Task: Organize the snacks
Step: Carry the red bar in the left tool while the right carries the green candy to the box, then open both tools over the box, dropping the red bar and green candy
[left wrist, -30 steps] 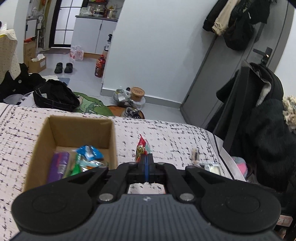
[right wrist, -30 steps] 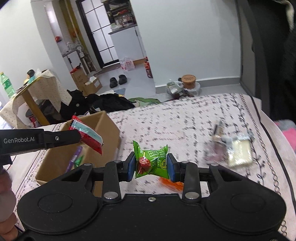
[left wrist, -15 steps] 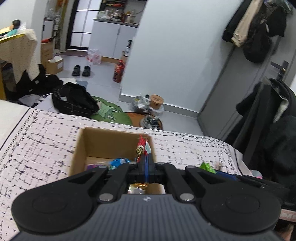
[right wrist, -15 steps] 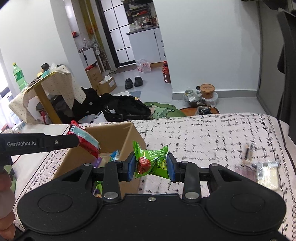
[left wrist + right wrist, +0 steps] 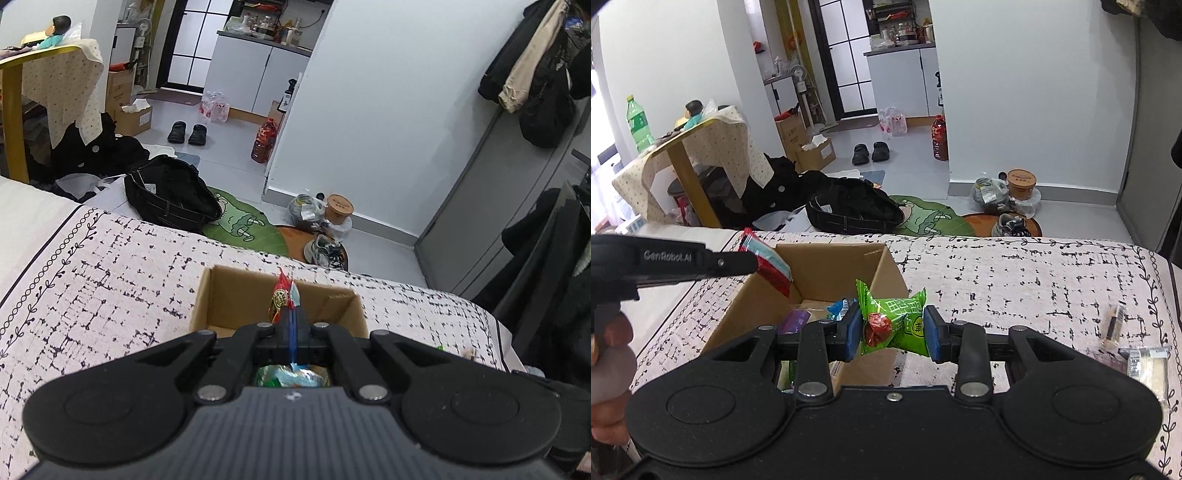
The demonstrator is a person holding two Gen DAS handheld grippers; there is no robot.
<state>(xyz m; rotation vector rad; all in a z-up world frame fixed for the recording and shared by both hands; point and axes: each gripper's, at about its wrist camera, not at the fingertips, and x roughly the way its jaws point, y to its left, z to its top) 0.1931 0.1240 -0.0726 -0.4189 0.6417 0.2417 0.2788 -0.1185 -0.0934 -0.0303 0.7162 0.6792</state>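
An open cardboard box sits on the patterned bed cover and holds several snack packets. My left gripper is shut on a thin red packet, hanging over the box's inside. From the right wrist view that same red packet pokes out of the left gripper above the box's left wall. My right gripper is shut on a green packet with a red fruit picture, just at the box's near right corner.
Loose snacks and a small stick packet lie on the bed cover to the right. Beyond the bed's far edge are a black bag, a green mat, shoes and a draped table. A hand holds the left gripper.
Both grippers have travelled left towards the box with their packets. The red packet now hangs over the box's inside, and the green packet has reached its near right corner.
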